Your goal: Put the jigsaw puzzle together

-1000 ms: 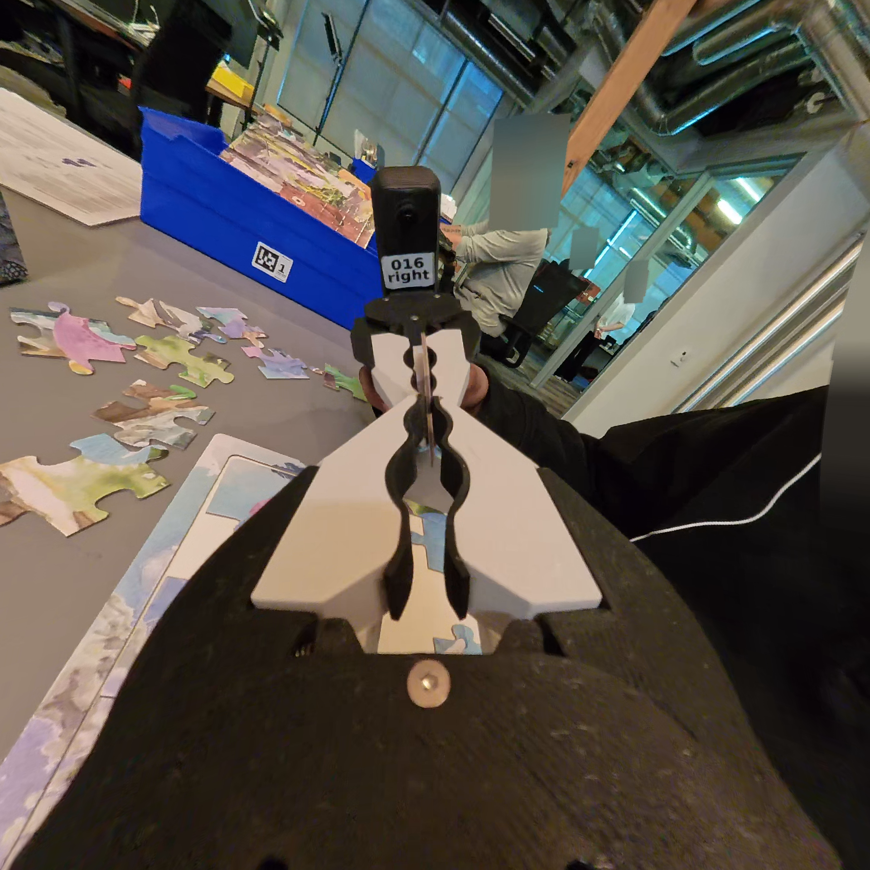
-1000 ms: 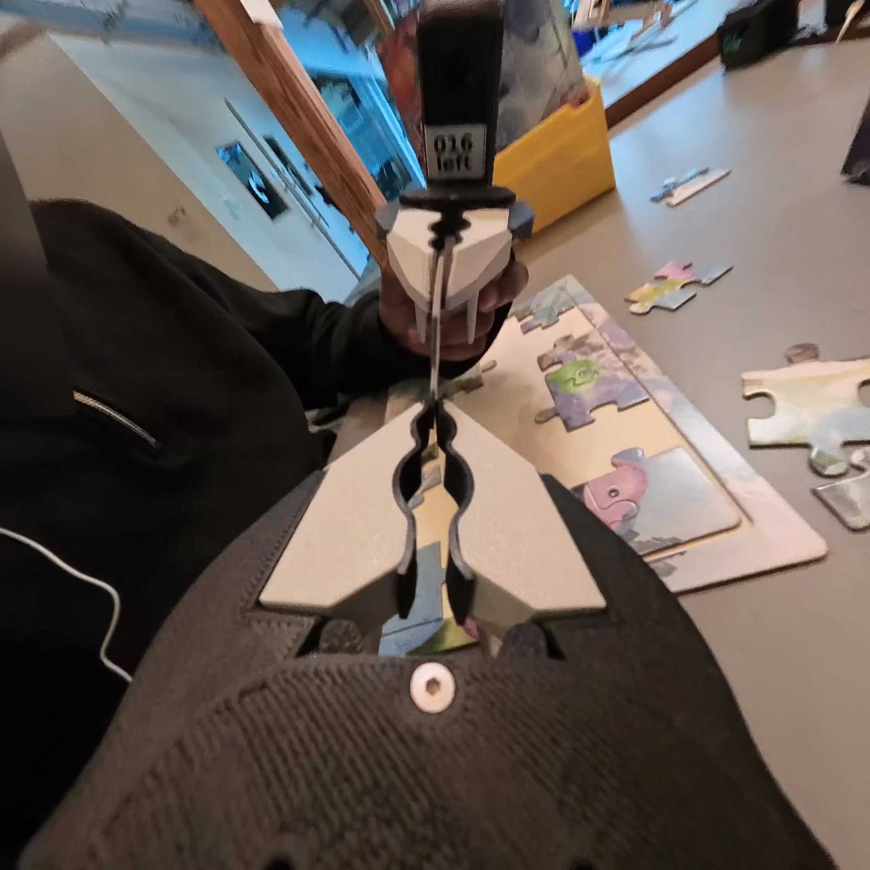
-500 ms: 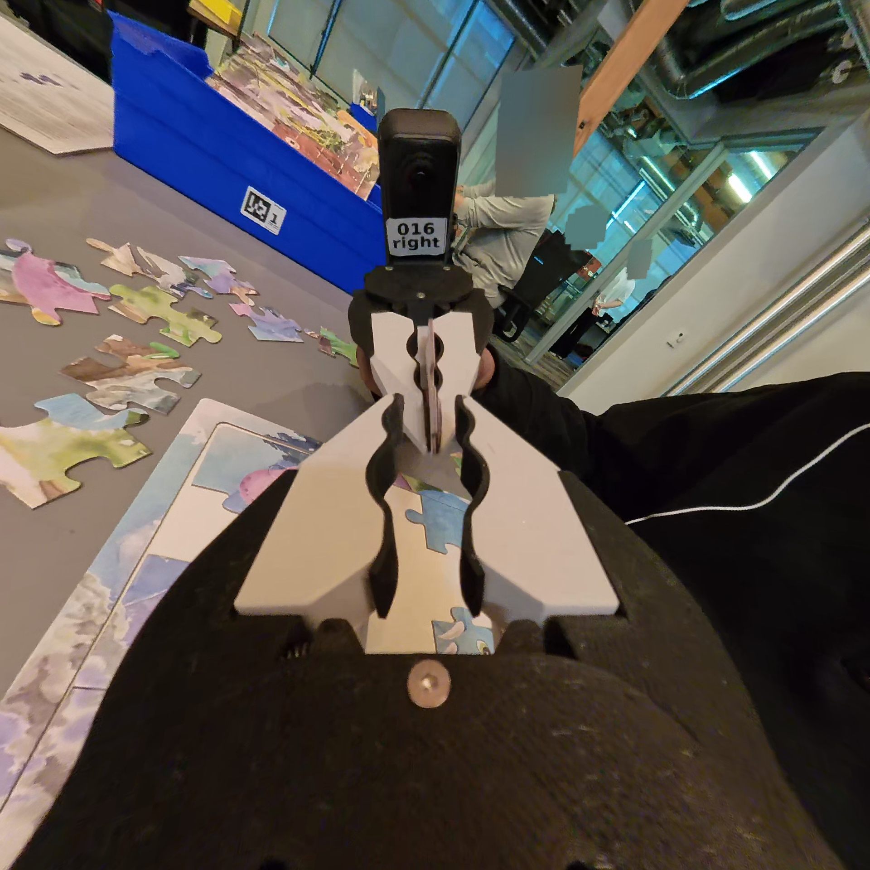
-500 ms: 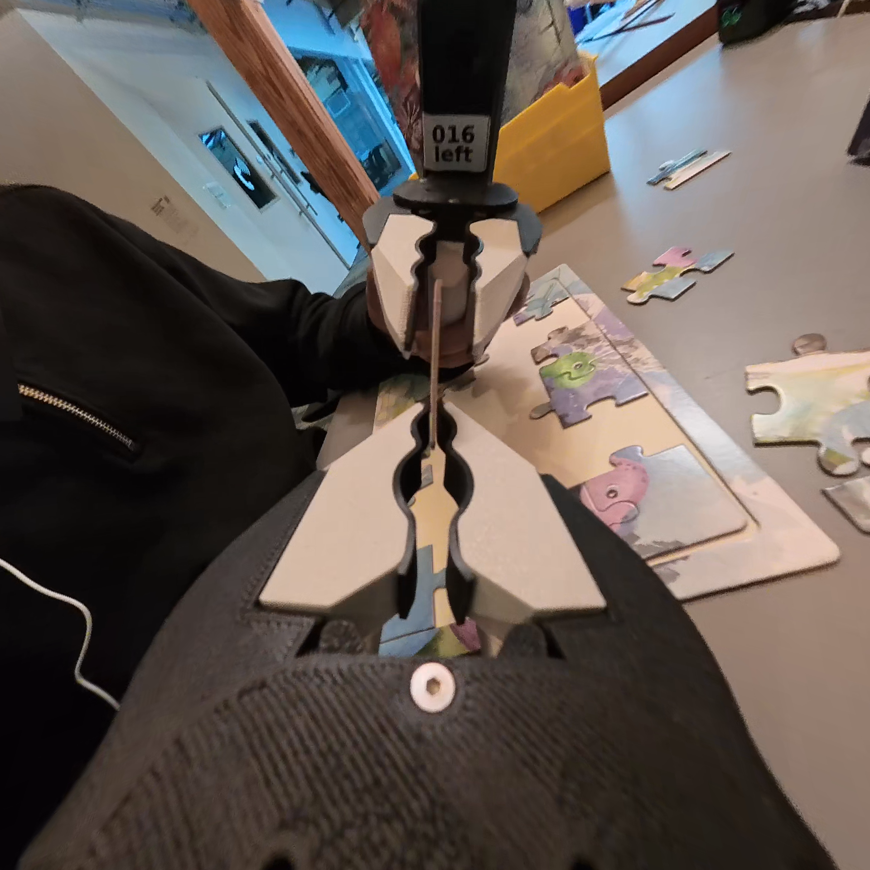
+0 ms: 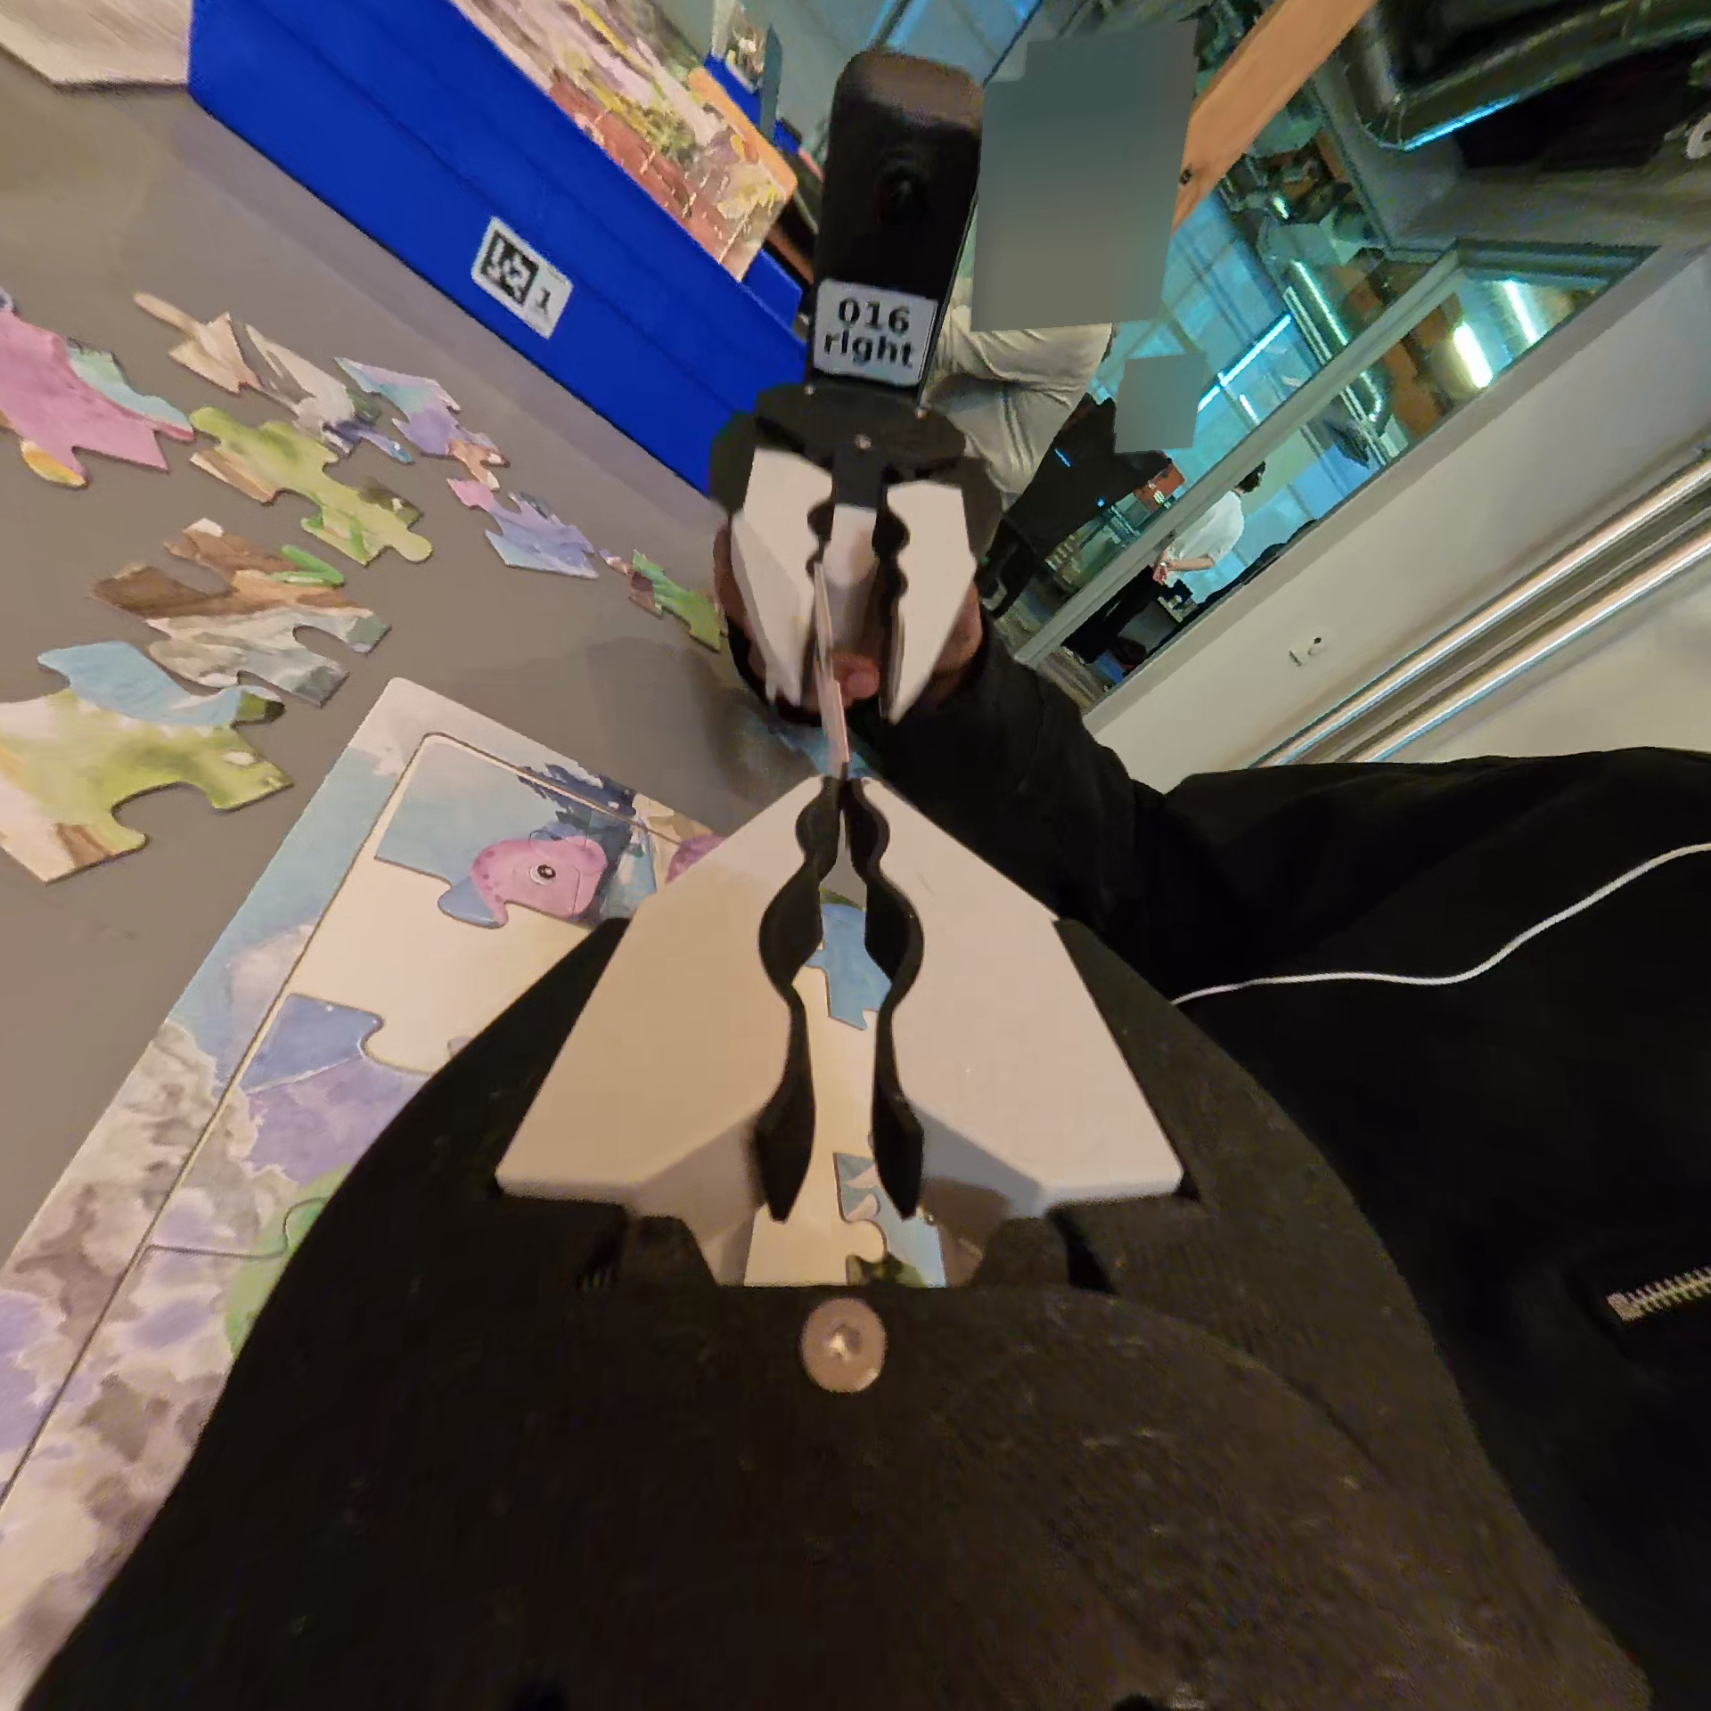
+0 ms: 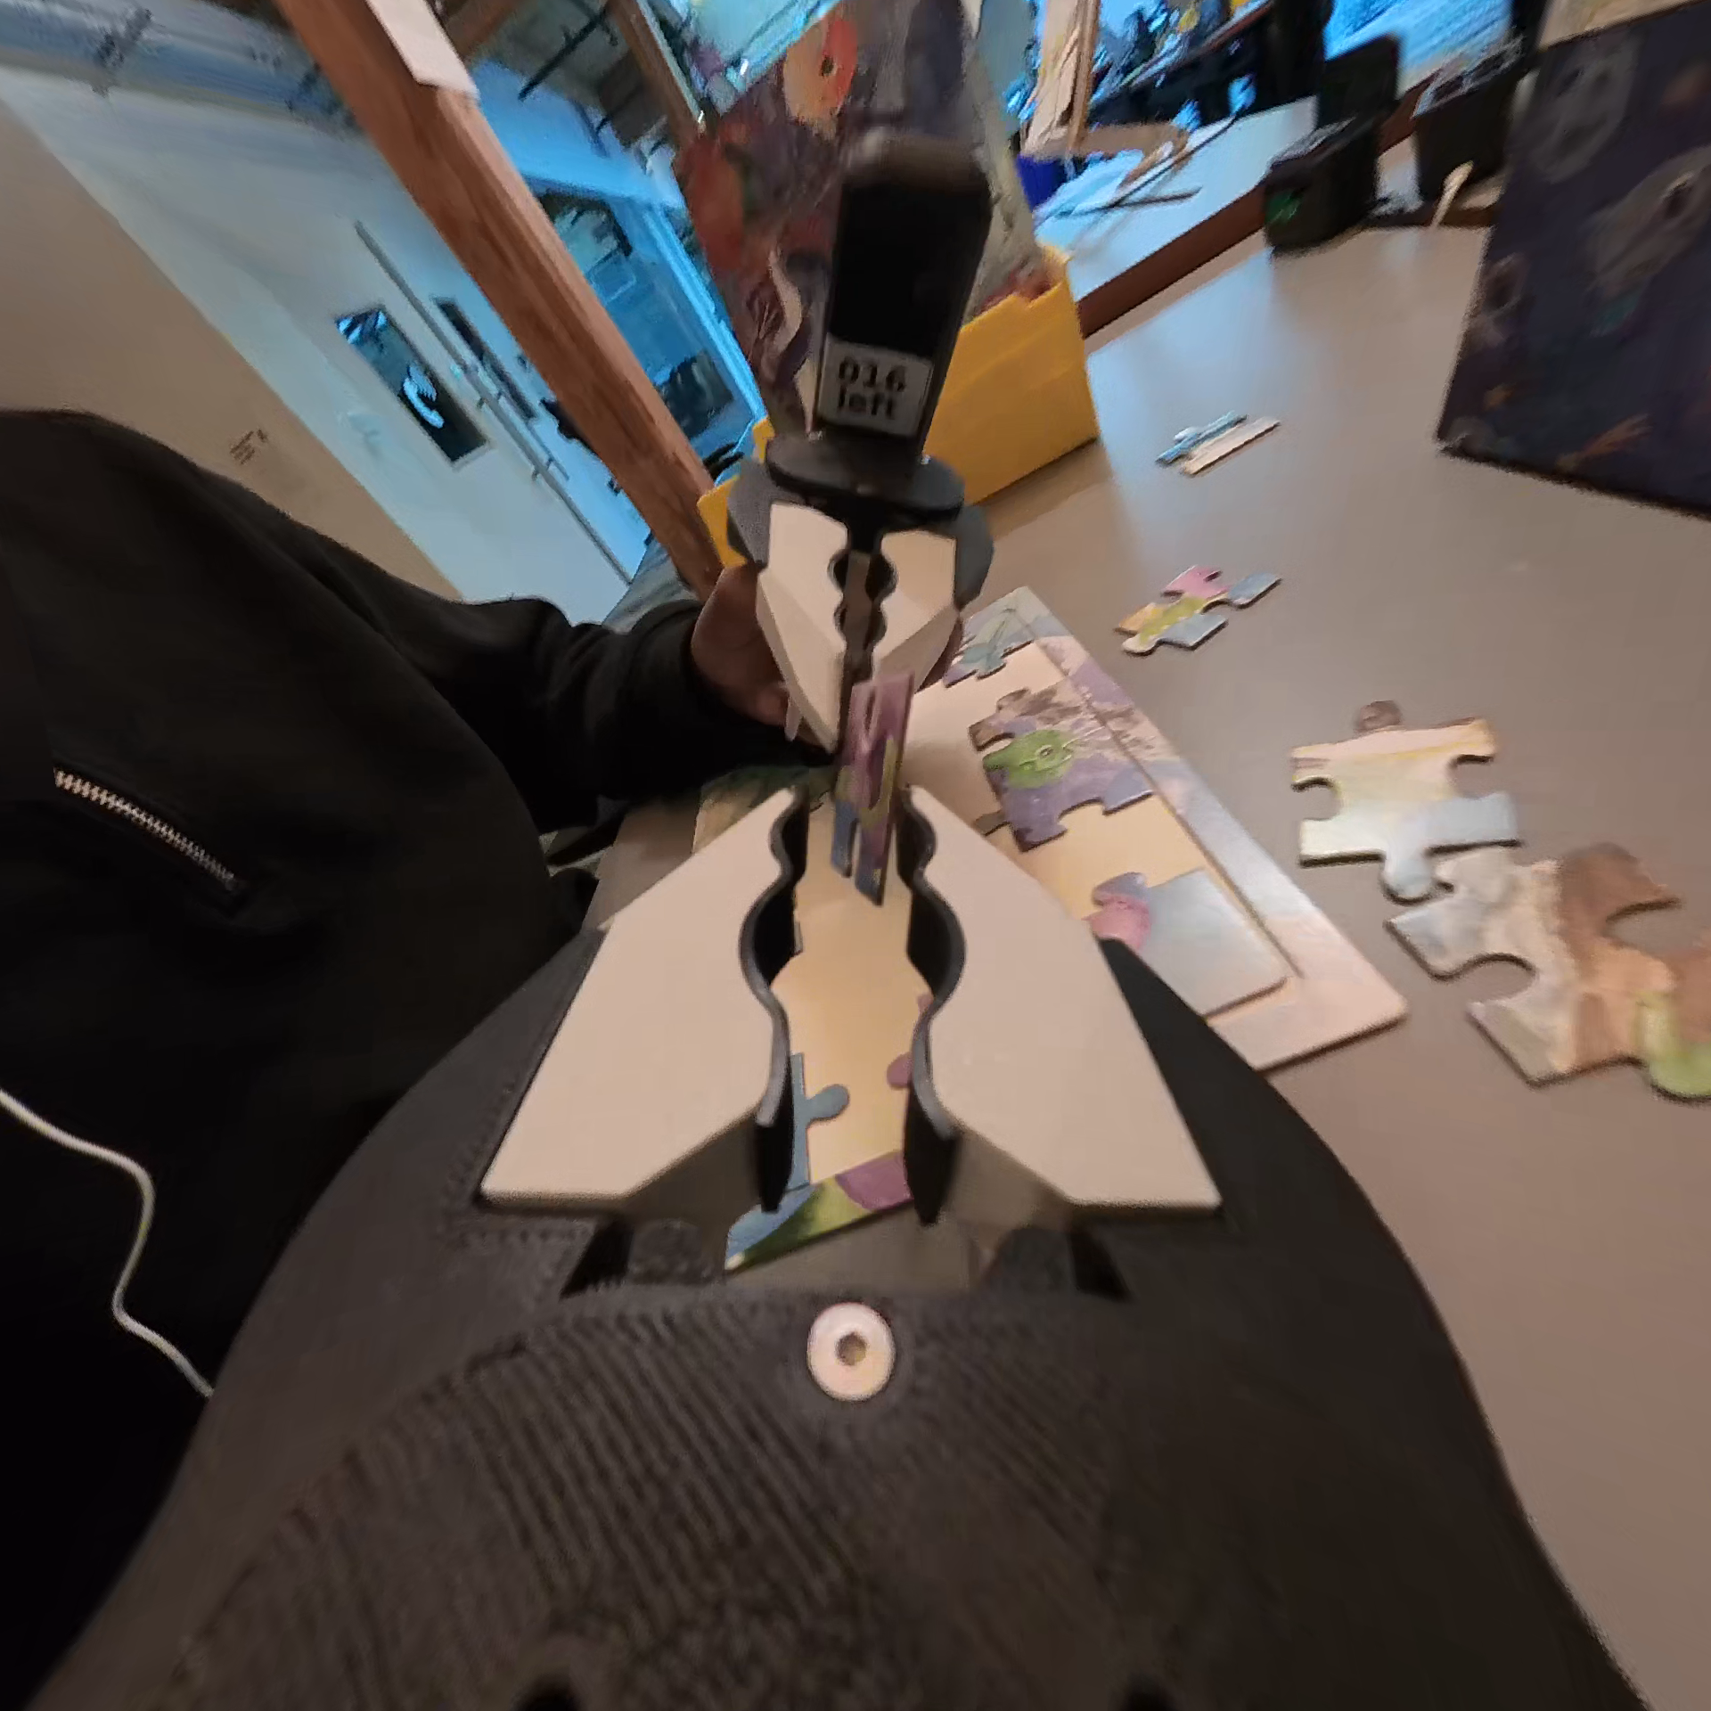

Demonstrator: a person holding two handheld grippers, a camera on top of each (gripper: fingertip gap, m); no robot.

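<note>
A thin jigsaw piece (image 6: pixel 870 787), purple and green, stands on edge in the air between my two grippers; it shows edge-on in the left wrist view (image 5: pixel 827 667). My left gripper (image 5: pixel 841 787) is shut on its near end. My right gripper (image 6: pixel 852 805) is open, its jaws apart on either side of the piece without touching it. Each gripper faces the other over the puzzle board (image 5: pixel 305 972), which lies on the grey table and holds a pink fish piece (image 5: pixel 528 875) and a green creature piece (image 6: pixel 1046 768).
Loose pieces lie on the table left of the board (image 5: pixel 120 759) (image 5: pixel 241 611) and right of it (image 6: pixel 1398 796) (image 6: pixel 1574 963). A blue bin (image 5: pixel 417 185), a yellow bin (image 6: pixel 1018 370) and a dark box (image 6: pixel 1602 278) stand behind. A person's black sleeve is close by. Less than 4 cm separates the two grippers' tips.
A second ago both grippers pinched the piece. The left one opened, then shut on it again; the right one has now opened and let go.
</note>
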